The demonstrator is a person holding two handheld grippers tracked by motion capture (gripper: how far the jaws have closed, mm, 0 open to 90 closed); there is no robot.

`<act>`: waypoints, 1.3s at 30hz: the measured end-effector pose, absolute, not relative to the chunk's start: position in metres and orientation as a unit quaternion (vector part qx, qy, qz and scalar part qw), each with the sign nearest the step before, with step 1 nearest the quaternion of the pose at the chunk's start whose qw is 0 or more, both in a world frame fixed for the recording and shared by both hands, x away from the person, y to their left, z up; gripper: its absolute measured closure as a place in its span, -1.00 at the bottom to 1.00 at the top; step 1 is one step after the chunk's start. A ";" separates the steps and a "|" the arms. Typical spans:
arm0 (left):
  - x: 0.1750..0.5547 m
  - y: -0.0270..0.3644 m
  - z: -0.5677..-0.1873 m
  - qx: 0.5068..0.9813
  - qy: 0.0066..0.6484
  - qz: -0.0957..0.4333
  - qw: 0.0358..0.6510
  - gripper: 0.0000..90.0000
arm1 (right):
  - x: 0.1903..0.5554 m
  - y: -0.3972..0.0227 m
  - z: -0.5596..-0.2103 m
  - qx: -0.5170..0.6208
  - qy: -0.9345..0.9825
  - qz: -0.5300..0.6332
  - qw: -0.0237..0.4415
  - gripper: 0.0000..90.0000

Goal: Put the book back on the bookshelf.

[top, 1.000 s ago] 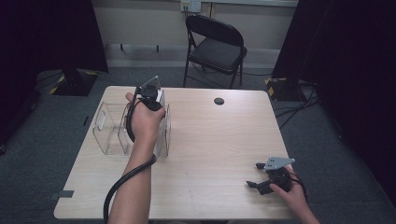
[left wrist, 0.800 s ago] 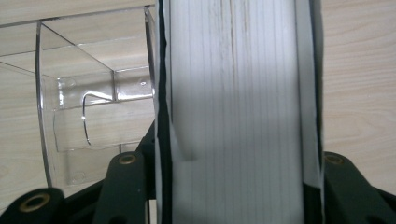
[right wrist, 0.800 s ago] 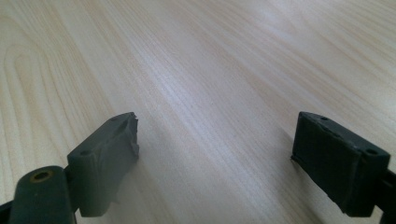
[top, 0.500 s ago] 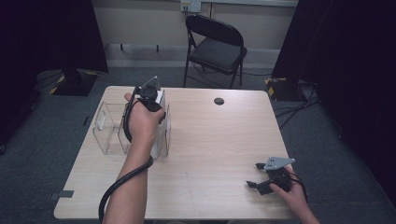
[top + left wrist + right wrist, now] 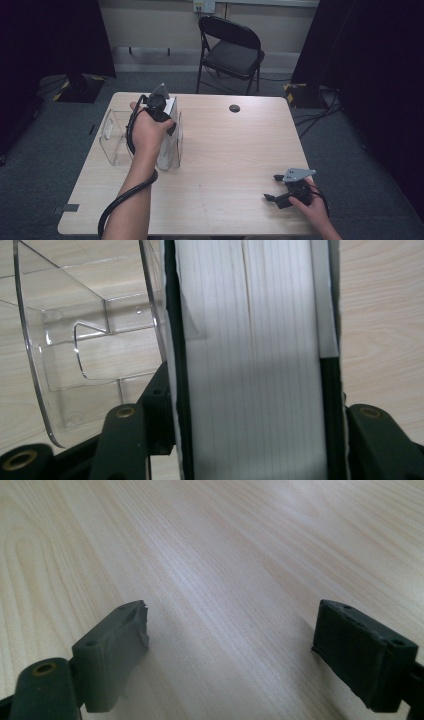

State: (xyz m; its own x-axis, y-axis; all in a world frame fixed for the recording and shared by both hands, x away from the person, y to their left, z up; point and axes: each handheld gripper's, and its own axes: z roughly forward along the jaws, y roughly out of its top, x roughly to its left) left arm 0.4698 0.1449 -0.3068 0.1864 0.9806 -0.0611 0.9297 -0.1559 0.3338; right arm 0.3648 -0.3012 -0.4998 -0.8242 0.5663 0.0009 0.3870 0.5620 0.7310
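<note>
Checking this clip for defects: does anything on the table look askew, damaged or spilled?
Nothing stands out. The white book stands upright in the clear plastic organizer, between the left gripper jaws. The right gripper rests open on the bare table.

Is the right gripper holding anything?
No, the right gripper has its jaws wide apart with nothing but bare wooden table between them.

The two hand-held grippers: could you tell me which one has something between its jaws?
The left hand-held gripper, over the clear organizer, has a white book between its jaws. The right hand-held gripper stands open over bare table.
</note>
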 end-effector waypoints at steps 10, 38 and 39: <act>0.461 0.148 -0.306 0.763 0.623 0.075 0.153 -0.04 | 0.365 -0.301 -0.500 0.273 0.876 0.381 0.118 -0.71; 0.439 0.161 -0.302 0.779 0.600 0.062 0.171 -0.10 | 0.365 -0.301 -0.500 0.273 0.876 0.381 0.118 -0.71; 0.438 0.160 -0.302 0.775 0.604 0.063 0.172 -0.10 | 0.365 -0.301 -0.500 0.273 0.876 0.380 0.119 -0.71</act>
